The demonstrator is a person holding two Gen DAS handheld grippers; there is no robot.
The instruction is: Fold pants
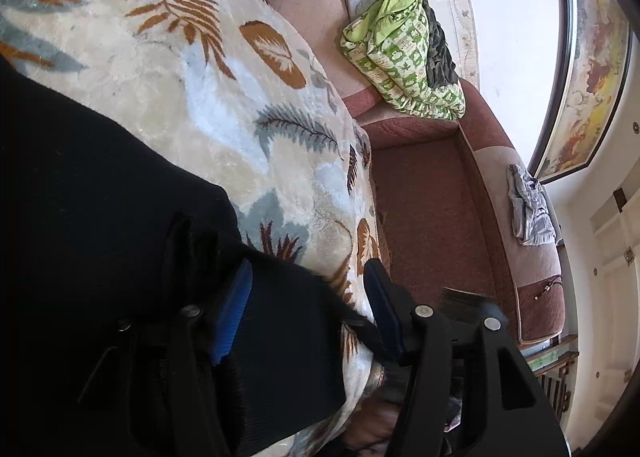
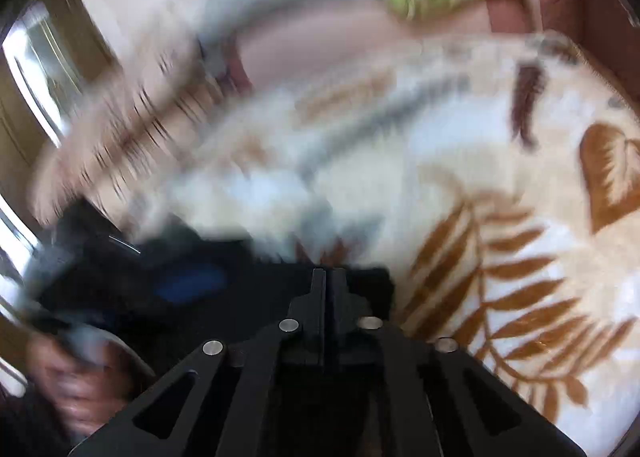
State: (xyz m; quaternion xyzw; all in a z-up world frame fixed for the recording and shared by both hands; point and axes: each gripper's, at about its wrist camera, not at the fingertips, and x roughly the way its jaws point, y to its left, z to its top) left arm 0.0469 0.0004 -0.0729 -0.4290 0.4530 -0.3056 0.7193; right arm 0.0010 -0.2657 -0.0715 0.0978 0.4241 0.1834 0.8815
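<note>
Left gripper (image 1: 308,297): jaws part-open, blue pads (image 1: 232,313) showing. A corner of the black pants (image 1: 100,197) lies between them, at lower centre of the left wrist view. The left-hand pad lies against the cloth; the right-hand one stands clear of it, over the blanket edge. Whether the fabric is actually pinched cannot be told. Judged purpose: straddling the hem end to take a corner for the fold.

Right gripper (image 2: 326,277): jaws fully together, at lower centre of the right wrist view, tips at the edge of the black cloth. Whether a thin layer is caught between them cannot be told; the frame is heavily blurred.

Pants: dark mass filling the left and lower left of the left wrist view, spread flat on the leaf-print blanket (image 1: 180,77), presumably laid out so a fold can be drawn across.

Hand (image 2: 76,389): lower left of the right wrist view, blurred.

Surroundings: green patterned bundle (image 1: 404,53) at upper centre on the reddish sofa (image 1: 432,201); grey garment (image 1: 530,209) at right.
</note>
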